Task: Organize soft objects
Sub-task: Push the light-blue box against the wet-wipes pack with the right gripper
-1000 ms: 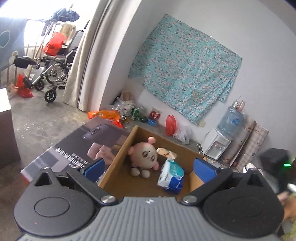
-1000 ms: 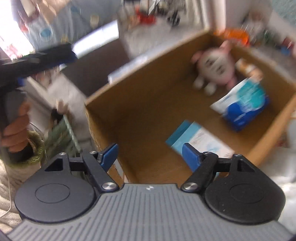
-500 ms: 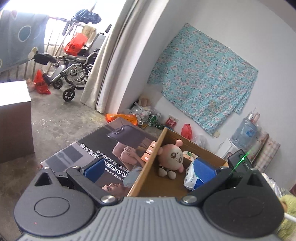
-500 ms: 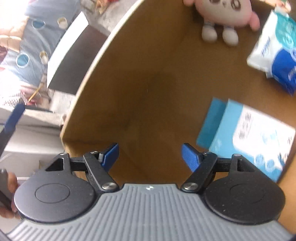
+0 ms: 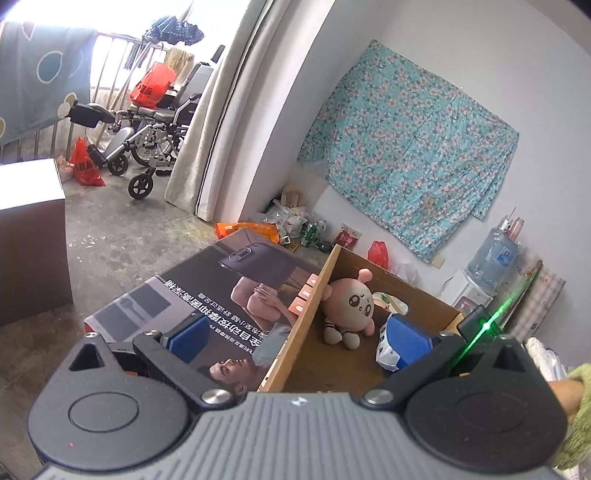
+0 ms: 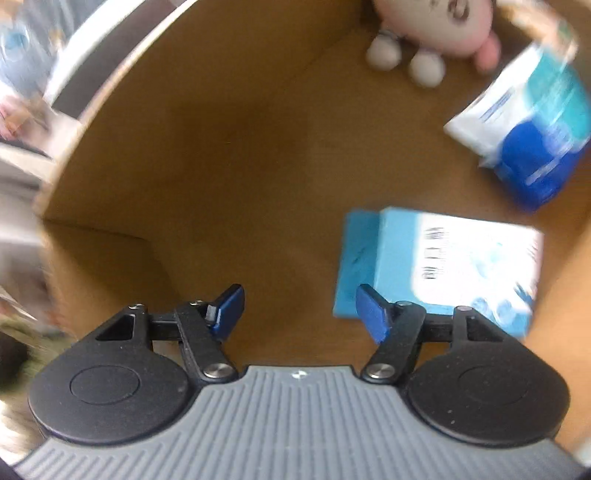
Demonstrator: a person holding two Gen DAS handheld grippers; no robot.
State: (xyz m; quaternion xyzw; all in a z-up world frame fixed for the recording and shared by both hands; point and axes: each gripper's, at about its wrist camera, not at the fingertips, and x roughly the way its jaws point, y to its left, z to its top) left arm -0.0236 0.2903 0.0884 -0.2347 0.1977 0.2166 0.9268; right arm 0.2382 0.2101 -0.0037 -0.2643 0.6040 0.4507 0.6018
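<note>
An open cardboard box (image 5: pixel 308 317) holds a pink plush doll (image 5: pixel 351 306) and a blue-and-white tissue pack (image 5: pixel 386 350). My left gripper (image 5: pixel 295 338) hovers open before the box's near corner, with nothing between its fingers. In the right wrist view, my right gripper (image 6: pixel 300 308) points down into the box (image 6: pixel 221 166). Its jaws are closing with nothing between them. A light-blue tissue pack (image 6: pixel 443 266) lies flat just right of its right finger. The blue-and-white pack (image 6: pixel 528 144) and the plush doll (image 6: pixel 439 26) lie farther in.
A large printed carton (image 5: pixel 207 295) lies against the box's left wall. A brown cabinet (image 5: pixel 29 240) stands at left and a wheelchair (image 5: pixel 155 122) by the curtain. Clutter (image 5: pixel 295 225) lines the wall, with a water dispenser (image 5: pixel 491 258) at right. A green-sleeved hand (image 5: pixel 569 391) shows at right.
The right gripper has sunk into the box and tilted downward, and its jaws have narrowed. The left gripper's view has shifted left and a little lower, toward the printed carton.
</note>
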